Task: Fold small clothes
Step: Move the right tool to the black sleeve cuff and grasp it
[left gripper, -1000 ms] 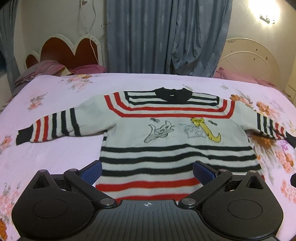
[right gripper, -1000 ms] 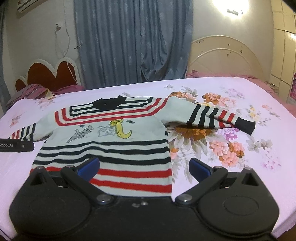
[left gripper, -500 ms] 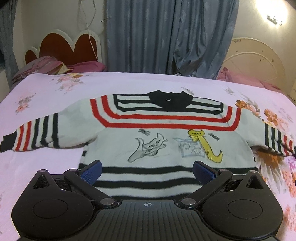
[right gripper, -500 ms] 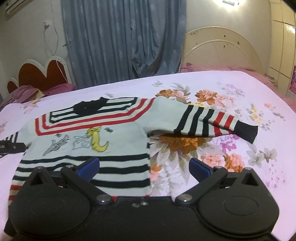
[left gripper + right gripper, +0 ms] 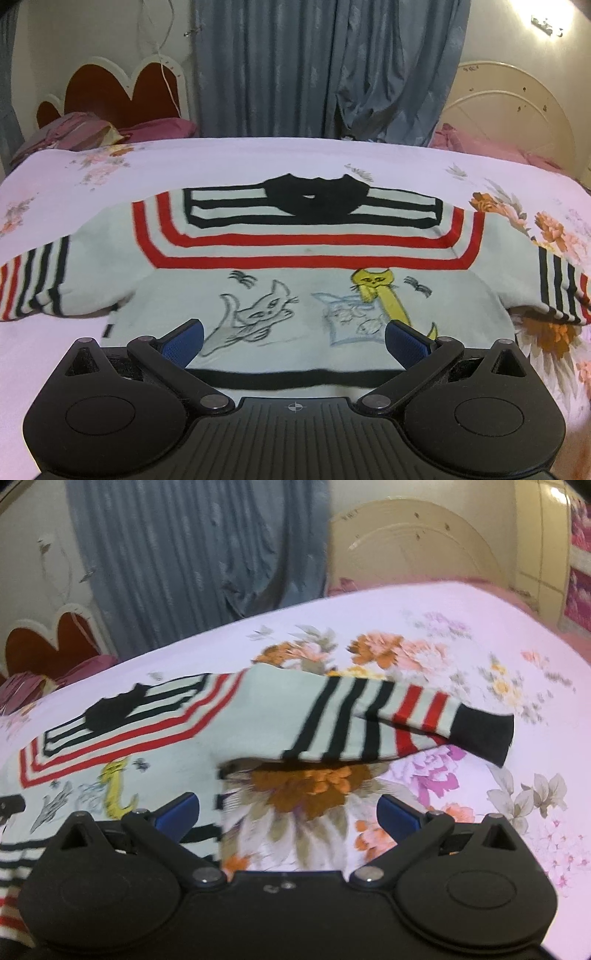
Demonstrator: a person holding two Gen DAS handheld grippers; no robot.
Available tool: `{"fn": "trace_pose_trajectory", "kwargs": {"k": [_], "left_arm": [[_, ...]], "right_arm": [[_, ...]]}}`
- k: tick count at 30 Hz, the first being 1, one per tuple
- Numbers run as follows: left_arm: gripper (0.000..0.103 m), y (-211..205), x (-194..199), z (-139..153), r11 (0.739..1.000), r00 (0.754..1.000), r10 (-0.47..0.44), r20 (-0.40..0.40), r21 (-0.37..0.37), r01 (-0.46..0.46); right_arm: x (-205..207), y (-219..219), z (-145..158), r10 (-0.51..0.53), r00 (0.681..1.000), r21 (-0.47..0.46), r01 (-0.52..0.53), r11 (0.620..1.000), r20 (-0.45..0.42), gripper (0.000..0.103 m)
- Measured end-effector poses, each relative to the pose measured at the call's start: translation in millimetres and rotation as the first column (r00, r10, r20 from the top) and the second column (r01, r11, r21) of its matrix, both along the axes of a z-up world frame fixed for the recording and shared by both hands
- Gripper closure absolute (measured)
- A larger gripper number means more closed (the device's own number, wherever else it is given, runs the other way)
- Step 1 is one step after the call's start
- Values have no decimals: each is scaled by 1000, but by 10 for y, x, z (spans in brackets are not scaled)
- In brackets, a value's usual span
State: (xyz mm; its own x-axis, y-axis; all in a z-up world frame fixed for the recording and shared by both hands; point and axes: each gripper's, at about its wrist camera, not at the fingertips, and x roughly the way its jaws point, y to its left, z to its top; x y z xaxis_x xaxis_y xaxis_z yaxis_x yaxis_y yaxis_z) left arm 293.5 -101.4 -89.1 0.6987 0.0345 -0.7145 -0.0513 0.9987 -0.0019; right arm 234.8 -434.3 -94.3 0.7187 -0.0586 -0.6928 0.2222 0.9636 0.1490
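A small white sweater [image 5: 303,258] with red and black stripes, a black collar and cat drawings lies flat, front up, on the bed. Both sleeves are spread out sideways. My left gripper [image 5: 294,338] hovers open above the chest drawings, nothing between its blue pads. In the right wrist view the sweater's right sleeve [image 5: 369,720] with its black cuff [image 5: 484,734] stretches across the floral sheet. My right gripper [image 5: 288,814] is open above the sheet just below that sleeve, beside the body's side edge. The left gripper's tip [image 5: 11,806] shows at the left border.
The pink floral bedsheet [image 5: 461,657] covers the bed. A red heart-shaped headboard [image 5: 122,88] with pillows [image 5: 74,129] stands at the back left, a cream headboard [image 5: 517,110] at the back right, grey-blue curtains [image 5: 314,66] between them.
Both grippers have moved forward over the sweater, from its hem toward the chest. The right one has also swung right toward the sleeve. Both stay open.
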Motion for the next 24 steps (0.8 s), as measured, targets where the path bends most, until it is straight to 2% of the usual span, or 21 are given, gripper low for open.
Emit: {"fn": "trace_pose_trajectory", "kwargs": {"k": [7, 11, 19, 24], "left_arm": [[0, -206, 197, -110, 999, 1000, -16, -17, 37, 16], [0, -257, 275, -152, 999, 999, -13, -34, 49, 15], [0, -253, 377, -259, 998, 997, 9, -71, 64, -5], [0, -228, 431, -285, 998, 997, 23, -80, 66, -18]], "right_arm": [[239, -444, -193, -78, 996, 8, 79, 997, -41, 11], [349, -704, -322, -129, 990, 66, 133, 989, -65, 16], [569, -1058, -545, -204, 975, 130, 214, 968, -82, 17], [680, -1201, -603, -234, 971, 165, 239, 957, -48, 15]]}}
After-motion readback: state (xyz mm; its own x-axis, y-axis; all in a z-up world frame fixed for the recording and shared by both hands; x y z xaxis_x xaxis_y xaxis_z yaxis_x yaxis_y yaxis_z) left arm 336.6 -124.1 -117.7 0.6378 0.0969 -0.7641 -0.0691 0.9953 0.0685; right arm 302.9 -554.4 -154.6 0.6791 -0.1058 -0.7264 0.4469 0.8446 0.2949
